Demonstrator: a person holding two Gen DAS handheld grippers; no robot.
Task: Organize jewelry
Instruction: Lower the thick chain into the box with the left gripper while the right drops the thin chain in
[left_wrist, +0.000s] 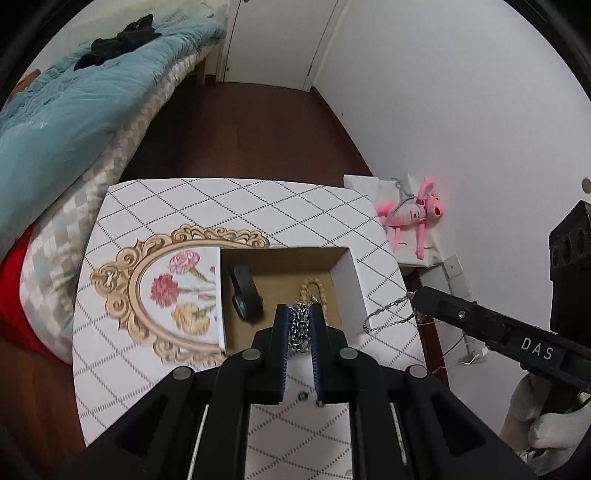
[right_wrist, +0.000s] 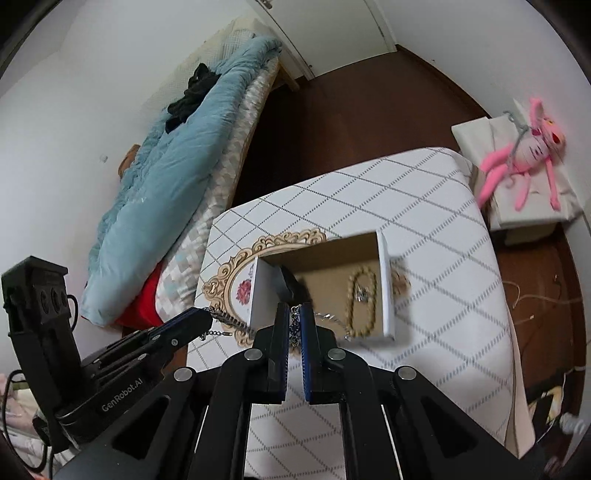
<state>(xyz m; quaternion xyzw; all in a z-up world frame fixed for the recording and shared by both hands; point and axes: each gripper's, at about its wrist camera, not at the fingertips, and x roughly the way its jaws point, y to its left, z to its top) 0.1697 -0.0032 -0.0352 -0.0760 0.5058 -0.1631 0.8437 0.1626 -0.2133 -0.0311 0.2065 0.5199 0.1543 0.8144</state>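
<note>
Spanning both jaws – silver chain (left_wrist: 300, 326) clamped.

One box (left_wrist: 347, 273), one silver chain (left_wrist: 300, 328), one bead bracelet (left_wrist: 314, 293), one black band (left_wrist: 245, 295).

A white tabletop (left_wrist: 229, 206) carries grey dashed diamonds and a gold floral frame (left_wrist: 147, 288). A white box (left_wrist: 349, 275) with a brown interior holds cream beads (left_wrist: 314, 291). Far left lies a pale blue quilt (left_wrist: 85, 107); far right, a pink plush toy (left_wrist: 413, 214).
</note>
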